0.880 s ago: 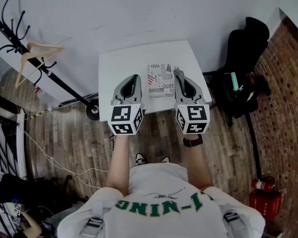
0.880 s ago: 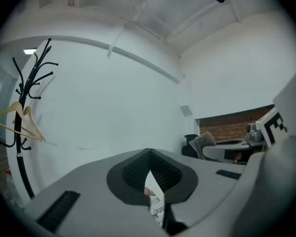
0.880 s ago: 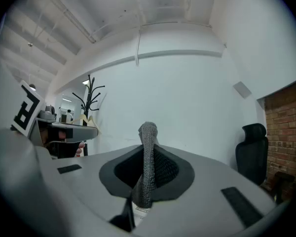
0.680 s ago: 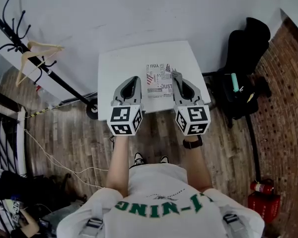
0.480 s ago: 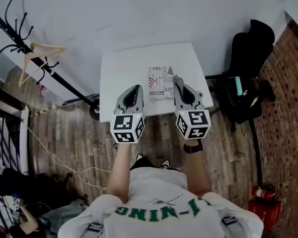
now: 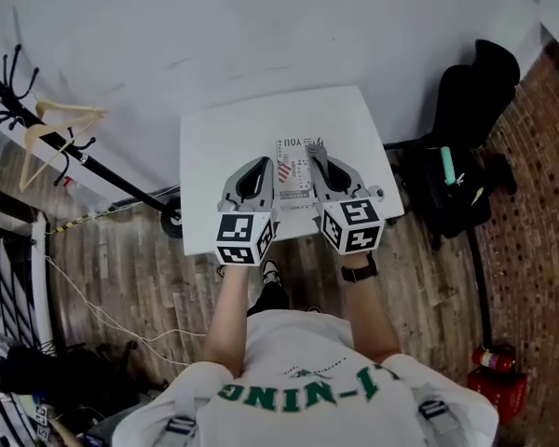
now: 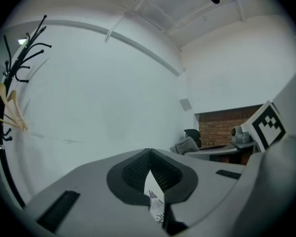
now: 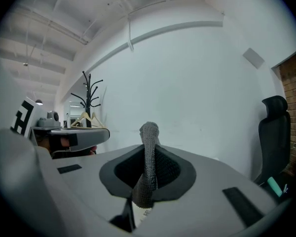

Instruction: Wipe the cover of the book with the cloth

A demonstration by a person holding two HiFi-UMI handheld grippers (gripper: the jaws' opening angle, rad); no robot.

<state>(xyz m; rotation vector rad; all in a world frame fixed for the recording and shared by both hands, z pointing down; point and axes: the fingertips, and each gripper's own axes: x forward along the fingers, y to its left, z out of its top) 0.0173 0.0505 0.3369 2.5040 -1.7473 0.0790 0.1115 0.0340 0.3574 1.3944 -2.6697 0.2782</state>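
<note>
We are clamping the grey knitted cloth (image 8: pixel 149 132) in the right gripper (image 6: pixel 315 153). It is standing up through the closed jaws as a narrow strip, with only a short end hanging below. The left gripper (image 6: pixel 264 164) is clenched on nothing, its jaws meeting at the tips. The book (image 6: pixel 293 159) is lying flat in the middle of the white table (image 6: pixel 214 142), at the centre of the head view. Both grippers are sitting over it, the left at its left edge and the right at its right. We cannot tell whether either is touching the cover.

We are seeing three risks. With so little cloth below the jaws, the hard tips may be scraping the cover instead of the fabric. If nothing is pinning the book, a stroke may push it across the smooth tabletop. A dragging stroke may also pull the thin strip out of the jaws.
</note>
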